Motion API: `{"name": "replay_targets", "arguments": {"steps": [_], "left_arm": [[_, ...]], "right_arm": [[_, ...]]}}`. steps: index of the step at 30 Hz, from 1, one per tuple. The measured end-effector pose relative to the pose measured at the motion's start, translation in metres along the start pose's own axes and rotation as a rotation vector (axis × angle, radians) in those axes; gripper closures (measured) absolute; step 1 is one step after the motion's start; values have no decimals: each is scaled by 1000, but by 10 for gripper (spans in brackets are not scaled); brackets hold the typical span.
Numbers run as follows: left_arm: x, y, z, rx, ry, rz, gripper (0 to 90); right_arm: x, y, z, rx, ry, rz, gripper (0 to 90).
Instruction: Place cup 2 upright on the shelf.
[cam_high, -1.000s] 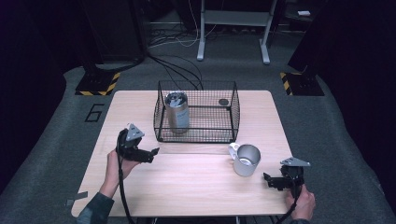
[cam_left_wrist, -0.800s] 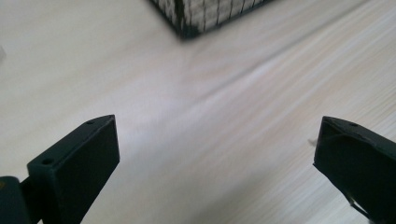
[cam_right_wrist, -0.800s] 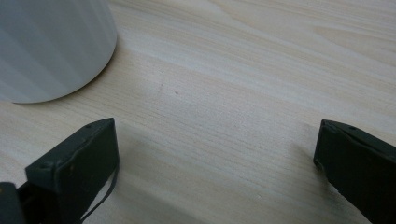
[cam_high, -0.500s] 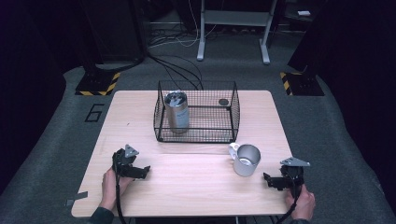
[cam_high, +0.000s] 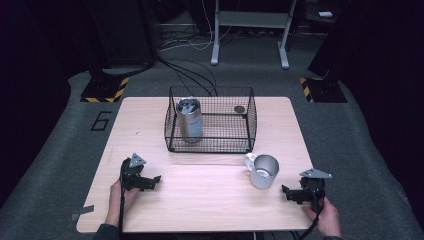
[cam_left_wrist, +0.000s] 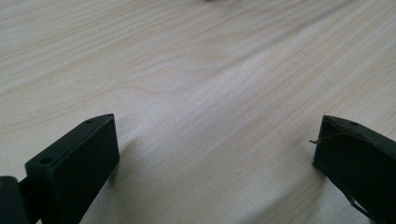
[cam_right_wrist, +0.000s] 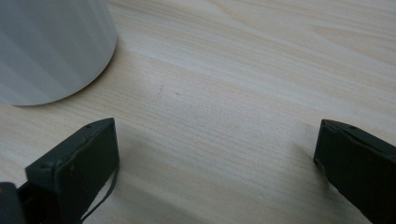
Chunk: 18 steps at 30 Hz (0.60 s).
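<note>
High view: steel tumbler (cam_high: 189, 119) upright inside wire basket (cam_high: 210, 148).

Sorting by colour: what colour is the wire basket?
Black; the basket shows best in the high view.

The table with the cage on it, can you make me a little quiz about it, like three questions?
1. True or false: the metal tumbler stands inside the wire basket.
2. Which gripper is nearer the steel mug: A) the left gripper, B) the right gripper?
3. Fill in: both grippers have their jaws ____ with only bare table between them.

Key
1. True. It stands upright in the basket's left part, with a small dark disc at the back right.
2. B. The mug stands just left of and beyond it; its wall shows in the right gripper view.
3. Open.
</note>
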<state>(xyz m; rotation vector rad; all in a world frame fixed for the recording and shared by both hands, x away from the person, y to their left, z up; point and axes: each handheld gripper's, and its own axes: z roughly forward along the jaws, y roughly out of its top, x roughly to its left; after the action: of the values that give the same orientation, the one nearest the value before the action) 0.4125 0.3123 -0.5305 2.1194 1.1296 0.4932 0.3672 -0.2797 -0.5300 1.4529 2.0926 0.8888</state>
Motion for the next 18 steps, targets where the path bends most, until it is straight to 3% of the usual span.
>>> {"name": "replay_targets", "arguments": {"steps": [6,10,15,18], "left_arm": [[0,0,0,-2,4,-1,0],[-1,-1,1,-13,9,-13,0],[-1,-1,1,-13,10,-12,0],[-2,-1,1,-14,10,-13,0]], "right_arm": [[1,-1,0,-6,-18,-2,0],[2,1,1,0,-5,-1,0],[0,-2,-4,13,36,-51,0],[1,-1,-4,23,39,-35,0]]}}
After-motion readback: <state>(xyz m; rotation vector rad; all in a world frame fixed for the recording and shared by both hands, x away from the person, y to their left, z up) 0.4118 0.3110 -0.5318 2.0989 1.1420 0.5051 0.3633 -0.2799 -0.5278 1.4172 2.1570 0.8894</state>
